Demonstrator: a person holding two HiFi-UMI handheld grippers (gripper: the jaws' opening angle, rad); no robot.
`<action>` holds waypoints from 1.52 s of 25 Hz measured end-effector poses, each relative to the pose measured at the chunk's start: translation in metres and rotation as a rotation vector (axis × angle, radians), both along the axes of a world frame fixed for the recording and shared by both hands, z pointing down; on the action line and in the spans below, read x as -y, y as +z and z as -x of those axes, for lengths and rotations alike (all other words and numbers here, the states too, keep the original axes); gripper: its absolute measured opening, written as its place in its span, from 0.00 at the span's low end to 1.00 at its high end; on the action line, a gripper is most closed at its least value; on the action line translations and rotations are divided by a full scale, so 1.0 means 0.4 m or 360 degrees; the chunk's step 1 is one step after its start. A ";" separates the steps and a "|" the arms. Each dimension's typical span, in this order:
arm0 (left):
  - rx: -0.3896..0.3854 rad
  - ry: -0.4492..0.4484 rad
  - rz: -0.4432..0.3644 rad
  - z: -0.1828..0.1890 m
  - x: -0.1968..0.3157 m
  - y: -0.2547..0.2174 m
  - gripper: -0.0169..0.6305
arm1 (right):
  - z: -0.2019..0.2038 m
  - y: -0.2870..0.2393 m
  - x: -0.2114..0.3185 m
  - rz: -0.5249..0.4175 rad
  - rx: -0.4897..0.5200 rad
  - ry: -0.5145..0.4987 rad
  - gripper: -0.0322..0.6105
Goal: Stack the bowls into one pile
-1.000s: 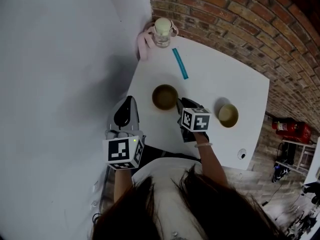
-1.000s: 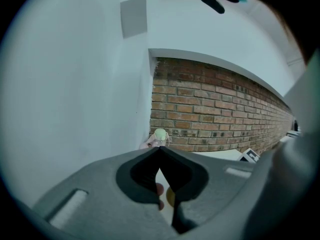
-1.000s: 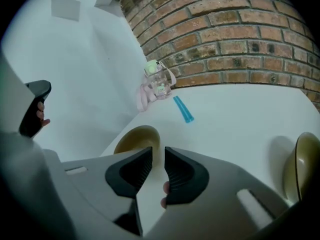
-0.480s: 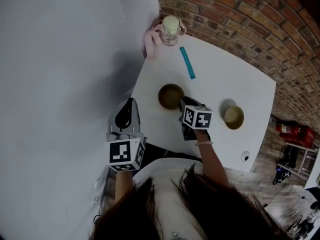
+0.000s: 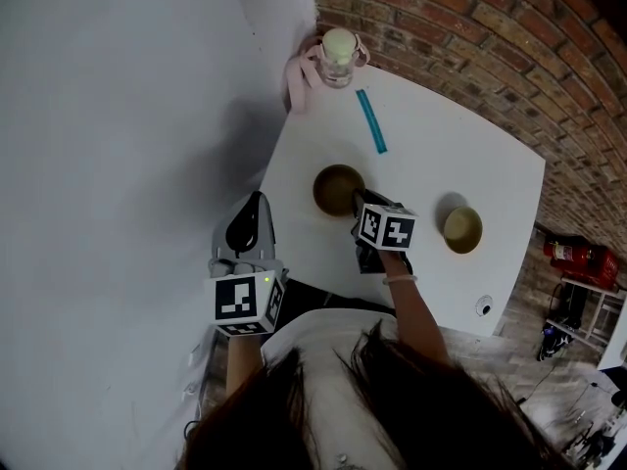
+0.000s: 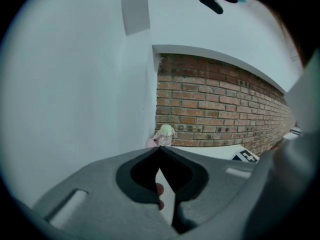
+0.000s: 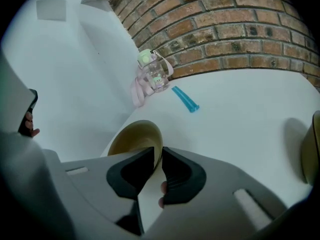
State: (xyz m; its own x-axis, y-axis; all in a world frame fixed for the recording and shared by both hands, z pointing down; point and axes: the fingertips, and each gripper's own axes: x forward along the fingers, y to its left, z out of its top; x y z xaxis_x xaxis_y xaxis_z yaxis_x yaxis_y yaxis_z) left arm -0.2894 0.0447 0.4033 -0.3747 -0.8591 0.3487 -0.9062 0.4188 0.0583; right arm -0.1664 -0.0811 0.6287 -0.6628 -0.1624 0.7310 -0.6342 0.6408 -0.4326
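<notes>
Two bowls stand on the white table (image 5: 470,155). The dark olive bowl (image 5: 337,188) is at the near left and the paler bowl (image 5: 461,229) sits apart to the right. My right gripper (image 5: 359,207) is at the olive bowl's right rim. In the right gripper view that olive bowl (image 7: 134,140) has its rim pinched between the nearly closed jaws of the right gripper (image 7: 157,153), and the paler bowl (image 7: 313,149) shows at the right edge. My left gripper (image 5: 248,221) hangs off the table's left edge by the wall; the left gripper (image 6: 159,149) is shut and empty.
A clear bottle with a green lid (image 5: 338,55) and pink strap stands in the far corner against the brick wall (image 5: 470,47). A blue stick (image 5: 370,120) lies beyond the olive bowl. The bottle (image 7: 152,74) and the blue stick (image 7: 186,99) also show ahead of the right gripper.
The head view has shifted slightly. My right gripper stays at the olive bowl's rim and my left gripper has not moved.
</notes>
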 end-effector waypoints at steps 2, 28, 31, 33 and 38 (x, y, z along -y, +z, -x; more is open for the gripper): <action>0.0000 0.0006 -0.0004 0.000 0.004 -0.001 0.03 | -0.005 0.002 0.004 -0.0003 -0.0013 0.0022 0.11; 0.0038 0.0158 -0.0100 -0.063 0.045 -0.051 0.03 | -0.080 -0.050 0.033 -0.0062 -0.0003 0.0126 0.09; 0.0040 0.0184 -0.0115 -0.077 0.056 -0.057 0.03 | -0.099 -0.058 0.043 -0.0070 -0.0001 0.0152 0.09; 0.0039 0.0206 -0.0121 -0.089 0.065 -0.061 0.03 | -0.113 -0.065 0.050 -0.0072 0.0004 0.0171 0.09; 0.0041 0.0258 -0.0141 -0.114 0.084 -0.071 0.03 | -0.141 -0.075 0.064 -0.0087 0.0008 0.0215 0.09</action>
